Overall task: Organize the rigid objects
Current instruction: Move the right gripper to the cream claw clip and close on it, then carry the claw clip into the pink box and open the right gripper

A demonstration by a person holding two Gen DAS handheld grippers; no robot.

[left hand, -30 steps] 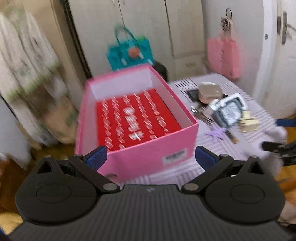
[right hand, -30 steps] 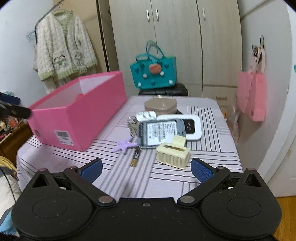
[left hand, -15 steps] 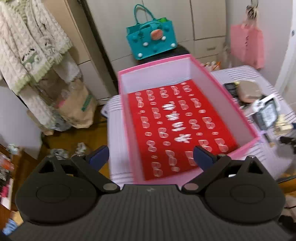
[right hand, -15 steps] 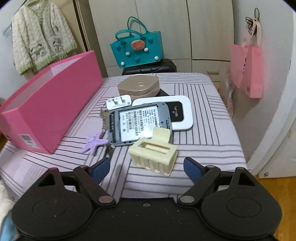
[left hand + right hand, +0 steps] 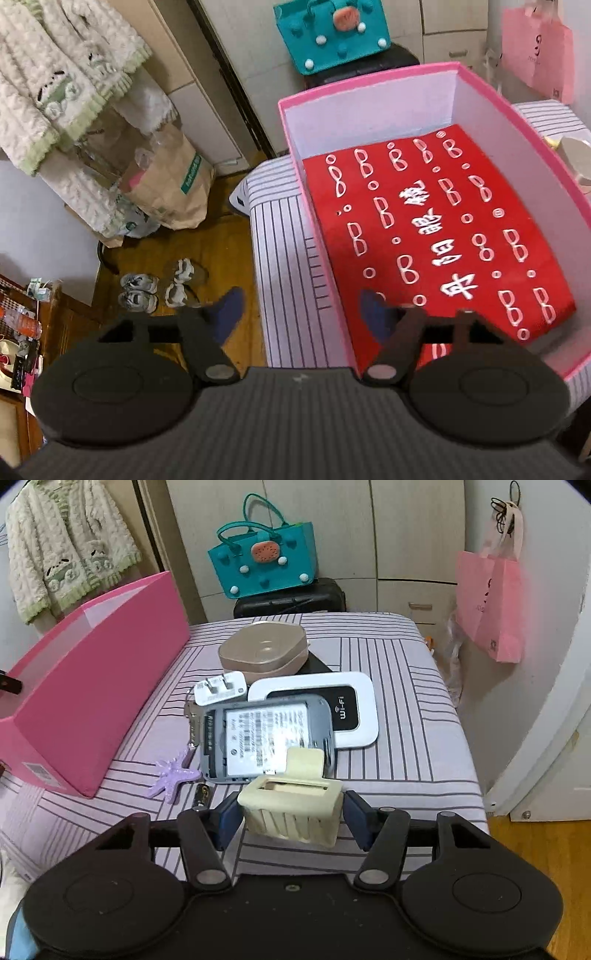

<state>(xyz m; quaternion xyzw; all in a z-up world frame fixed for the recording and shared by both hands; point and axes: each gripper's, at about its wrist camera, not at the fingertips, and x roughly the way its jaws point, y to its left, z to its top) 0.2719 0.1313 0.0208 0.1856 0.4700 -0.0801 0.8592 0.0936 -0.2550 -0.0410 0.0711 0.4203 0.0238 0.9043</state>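
Note:
A pink box (image 5: 517, 125) with a red printed sheet (image 5: 436, 236) on its floor stands on the striped table; it also shows in the right wrist view (image 5: 92, 686). My left gripper (image 5: 301, 314) is open, astride the box's left wall near the front corner. My right gripper (image 5: 290, 818) is open, its blue pads on either side of a cream hair claw clip (image 5: 291, 805); I cannot tell if they touch it. Behind the clip lie a grey device (image 5: 266, 738), a white Wi-Fi router (image 5: 332, 705), a white plug (image 5: 221, 688), a tan case (image 5: 264, 653) and a purple starfish (image 5: 171, 777).
Keys (image 5: 192, 720) and a small battery (image 5: 202, 794) lie by the starfish. The striped table's right edge (image 5: 458, 716) drops to the floor. A teal bag (image 5: 264, 561) and pink bag (image 5: 491, 605) are behind. Shoes (image 5: 155, 286) and a paper bag (image 5: 170, 181) sit on the floor at left.
My left gripper has swung left and down over the box's left wall. My right gripper has moved forward until the claw clip sits between its fingers.

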